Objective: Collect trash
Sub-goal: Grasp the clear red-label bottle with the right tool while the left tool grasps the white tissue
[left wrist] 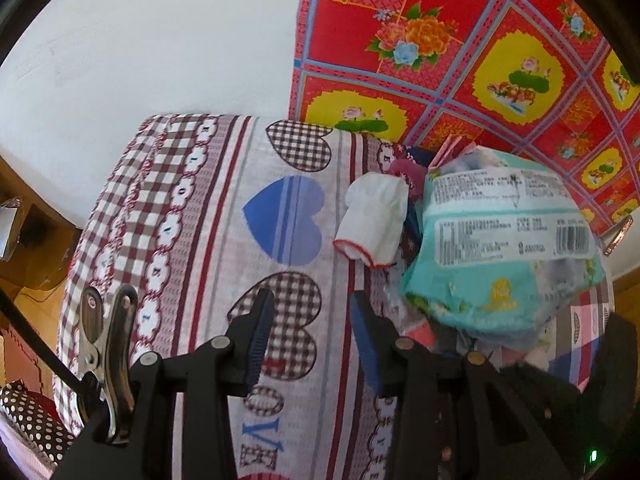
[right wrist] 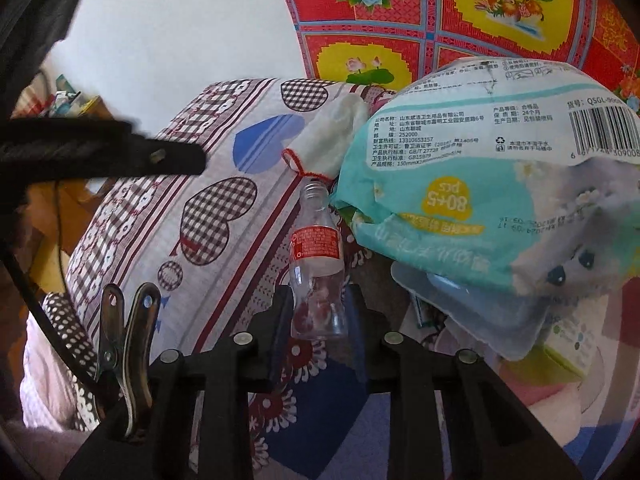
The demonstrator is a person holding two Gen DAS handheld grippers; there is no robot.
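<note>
Black claw (left wrist: 312,316), blue pads (left wrist: 260,336), silver rivets, metal clip (left wrist: 108,360)

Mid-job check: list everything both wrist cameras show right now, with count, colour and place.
plastic bottle: one, clear with a red label, no cap, its base between the right gripper's fingers
wipes pack: one, teal and white, barcode label, right of the bottle
white cloth: one, red-edged, beside the pack's upper left
clear plastic lid: one, bluish, under the pack
heart-print sheet: one, white, maroon and blue, under everything
red floral cloth: one, red and yellow, behind the pile
polka-dot fabric: one, dark with white dots, lower left
left gripper: one, black with blue pads, empty, above the sheet
right gripper: one, black, jaws around the bottle's base
</note>
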